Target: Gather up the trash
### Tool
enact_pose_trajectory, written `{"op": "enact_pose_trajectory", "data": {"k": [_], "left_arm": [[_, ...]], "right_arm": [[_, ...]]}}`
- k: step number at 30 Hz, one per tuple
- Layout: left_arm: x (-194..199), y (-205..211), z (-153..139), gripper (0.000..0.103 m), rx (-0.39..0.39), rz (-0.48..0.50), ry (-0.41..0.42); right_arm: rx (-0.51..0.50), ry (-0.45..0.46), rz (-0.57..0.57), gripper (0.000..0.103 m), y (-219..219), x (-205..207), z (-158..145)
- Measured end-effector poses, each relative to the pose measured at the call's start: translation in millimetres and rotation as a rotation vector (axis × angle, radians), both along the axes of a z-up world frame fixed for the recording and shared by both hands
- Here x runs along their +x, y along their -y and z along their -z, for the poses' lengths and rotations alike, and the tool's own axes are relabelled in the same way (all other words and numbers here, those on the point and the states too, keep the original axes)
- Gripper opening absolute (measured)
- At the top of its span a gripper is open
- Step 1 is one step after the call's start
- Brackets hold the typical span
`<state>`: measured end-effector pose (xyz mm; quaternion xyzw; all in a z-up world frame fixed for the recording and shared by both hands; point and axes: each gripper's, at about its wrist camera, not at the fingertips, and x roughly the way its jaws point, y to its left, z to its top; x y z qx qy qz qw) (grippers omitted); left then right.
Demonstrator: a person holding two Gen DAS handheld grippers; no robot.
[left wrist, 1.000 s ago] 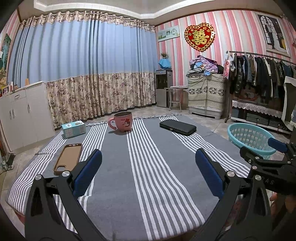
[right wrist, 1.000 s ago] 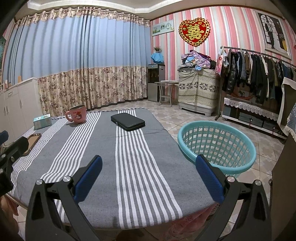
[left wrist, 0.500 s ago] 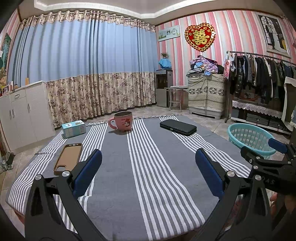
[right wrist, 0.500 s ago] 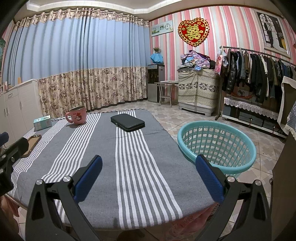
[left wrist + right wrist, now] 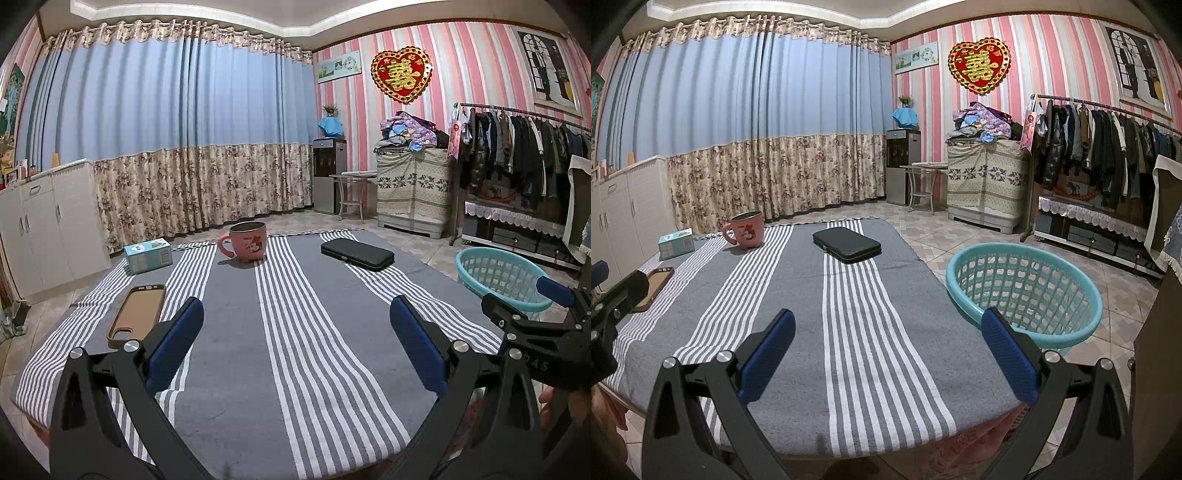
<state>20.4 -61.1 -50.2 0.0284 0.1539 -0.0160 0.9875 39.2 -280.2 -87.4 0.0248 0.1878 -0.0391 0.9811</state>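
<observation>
Jaws on both grippers stand wide apart with nothing between them. The left gripper hangs over the near part of the table, which is covered in a grey cloth with white stripes; its 2 blue pads frame bare cloth. The right gripper hangs over the near right part of the same table, its right finger overlapping the rim of the basket in view.

The basket is teal plastic with a perforated wall and sits just beside the table's right edge, lower than the tabletop. What it holds cannot be told from here.

On the cloth lie 4 things, all well apart from both grippers. A pink mug stands upright near the far edge, handle to the left. A small teal box sits left of it at the far left corner. A brown phone case lies flat near the left edge, just ahead of the left gripper's left finger. A black case lies flat on the far right side, between the mug and the basket.
</observation>
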Motion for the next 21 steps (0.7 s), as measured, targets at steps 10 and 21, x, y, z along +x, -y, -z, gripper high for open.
{"op": "enact_pose_trajectory", "data": {"k": [10,21], "left_arm": [[0.8,-1.2,0.8,0.098,-0.001,0.000,-0.001],[1.3,1.6,-2.8,0.098,0.006,0.002,0.011]], "right_arm": [[-0.009,0.004,-0.003,0.098,0.3,-0.1,-2.2],[-0.013,0.005,-0.005,0.098,0.4,0.1,-2.8]]}}
